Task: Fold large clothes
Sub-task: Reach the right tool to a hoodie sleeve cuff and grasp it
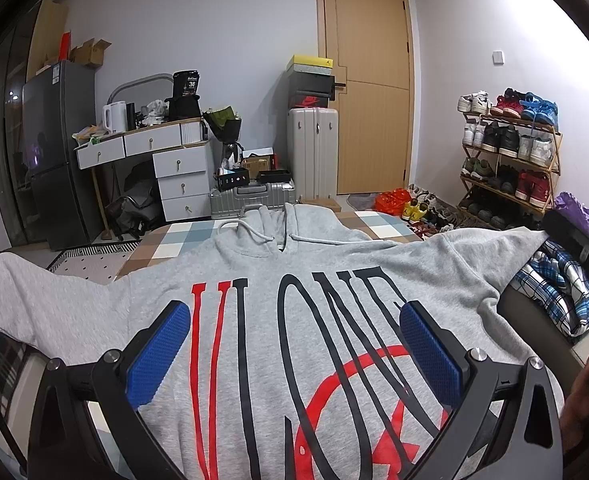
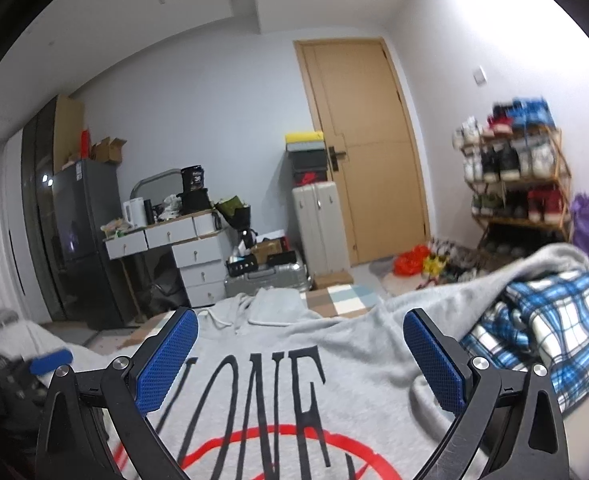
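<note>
A: Where does the hoodie [image 1: 254, 340] lie?

B: Flat on the bed, hood away from us, sleeves spread sideways. Our left gripper [image 1: 294, 354] hovers over the chest print, our right gripper [image 2: 300, 362] nearer the right sleeve; both sets of fingers wide apart, empty.

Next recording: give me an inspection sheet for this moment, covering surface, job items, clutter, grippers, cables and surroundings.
Surface: bed with checked cover, mostly covered.
Job's things: grey hoodie spread print side up, hood at the far end, sleeves out to both sides; unfolded.
Clutter: blue plaid cloth bunched under the hoodie's right-hand sleeve.
Grippers: left gripper open above the print, holding nothing; right gripper open, holding nothing.
Cables: nothing seen.
Surroundings: desk with drawers, suitcases, shut door, shoe rack.
</note>
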`<state>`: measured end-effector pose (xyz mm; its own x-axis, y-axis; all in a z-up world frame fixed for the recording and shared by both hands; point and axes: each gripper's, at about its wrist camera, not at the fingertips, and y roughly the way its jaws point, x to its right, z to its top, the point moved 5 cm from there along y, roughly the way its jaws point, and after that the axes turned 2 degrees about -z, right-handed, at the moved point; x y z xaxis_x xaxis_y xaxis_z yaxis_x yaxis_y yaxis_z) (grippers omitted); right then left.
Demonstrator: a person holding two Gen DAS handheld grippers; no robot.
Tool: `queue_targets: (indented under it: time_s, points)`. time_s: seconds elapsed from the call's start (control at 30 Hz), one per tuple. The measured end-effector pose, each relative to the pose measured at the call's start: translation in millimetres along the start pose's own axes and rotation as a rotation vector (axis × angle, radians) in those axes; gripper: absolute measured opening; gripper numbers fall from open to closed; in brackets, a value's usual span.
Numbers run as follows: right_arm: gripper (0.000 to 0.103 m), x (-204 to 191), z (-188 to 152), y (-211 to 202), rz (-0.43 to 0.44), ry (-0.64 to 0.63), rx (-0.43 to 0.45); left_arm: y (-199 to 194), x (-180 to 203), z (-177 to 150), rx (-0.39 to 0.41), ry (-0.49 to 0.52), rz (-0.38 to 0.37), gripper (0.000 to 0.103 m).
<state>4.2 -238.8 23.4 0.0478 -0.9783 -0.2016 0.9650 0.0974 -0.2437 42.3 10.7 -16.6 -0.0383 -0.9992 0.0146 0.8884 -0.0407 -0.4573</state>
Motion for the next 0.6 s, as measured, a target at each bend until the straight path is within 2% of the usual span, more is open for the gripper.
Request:
queue_targets:
  time_s: [0.13, 0.2, 0.3, 0.4, 0.43, 0.5, 0.6]
  points:
    - [0.103, 57, 23, 7, -0.026, 0.078, -0.079, 3, 2, -1, -0.016, 0.006, -0.012, 0.102]
    - [0.103, 112, 39, 14, -0.093, 0.103, -0.150, 4, 4, -1, -0.023, 0.009, -0.024, 0.102]
    - [0.103, 203, 58, 20, -0.245, 0.192, -0.216, 6, 10, -3, -0.029, 0.035, -0.034, 0.102]
    - [0.103, 313, 67, 34, -0.402, 0.350, -0.322, 9, 14, -6, -0.042, 0.063, -0.041, 0.102]
    - [0.103, 337, 67, 38, -0.419, 0.393, -0.349, 10, 15, -7, -0.046, 0.067, -0.041, 0.102]
    - [0.103, 403, 58, 51, -0.434, 0.571, -0.422, 13, 17, -9, -0.058, 0.075, -0.039, 0.102]
    - [0.103, 460, 42, 61, -0.446, 0.796, -0.456, 20, 19, -13, -0.079, 0.088, -0.033, 0.102]
